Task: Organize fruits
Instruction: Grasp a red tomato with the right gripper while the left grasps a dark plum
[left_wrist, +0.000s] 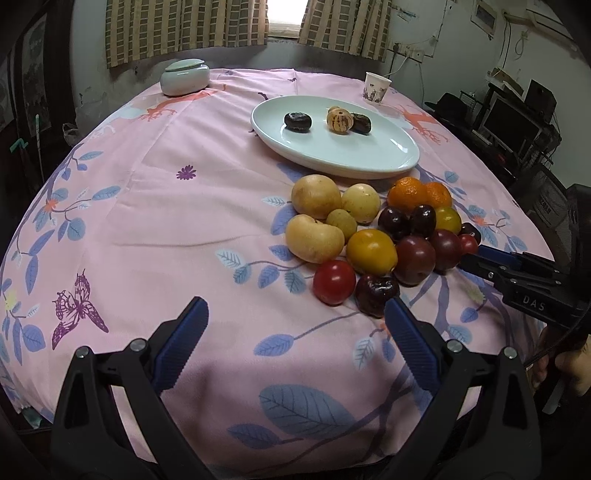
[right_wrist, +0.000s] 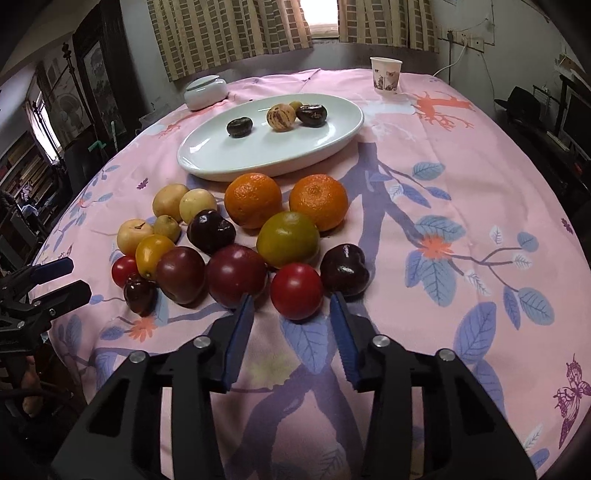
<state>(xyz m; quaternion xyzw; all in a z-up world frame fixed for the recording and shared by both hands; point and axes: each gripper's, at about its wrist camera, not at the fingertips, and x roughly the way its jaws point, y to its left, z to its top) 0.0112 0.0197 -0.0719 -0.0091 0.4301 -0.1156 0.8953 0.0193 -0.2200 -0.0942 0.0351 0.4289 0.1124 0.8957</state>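
Observation:
A pile of fruit lies on the pink cloth in front of a white oval plate (left_wrist: 373, 162): pale pears (left_wrist: 314, 240), two oranges (right_wrist: 253, 199), dark plums (right_wrist: 236, 275) and red tomatoes. Three small fruits rest on the plate. My right gripper (right_wrist: 291, 299) has its narrowed jaws either side of a red tomato (right_wrist: 295, 290), and a slim gap shows at each pad. My left gripper (left_wrist: 293, 306) stands wide open over bare cloth. Its right fingertip (left_wrist: 391, 310) is just below a dark plum (left_wrist: 375, 293). In the left wrist view the right gripper (left_wrist: 471, 254) reaches in from the right.
A pale green lidded jar (left_wrist: 184, 77) and a paper cup (left_wrist: 376, 86) stand at the table's far edge. Curtains and a window are behind them. Shelves with monitors (left_wrist: 509, 122) stand off to the right. The cloth falls away at the near table edge.

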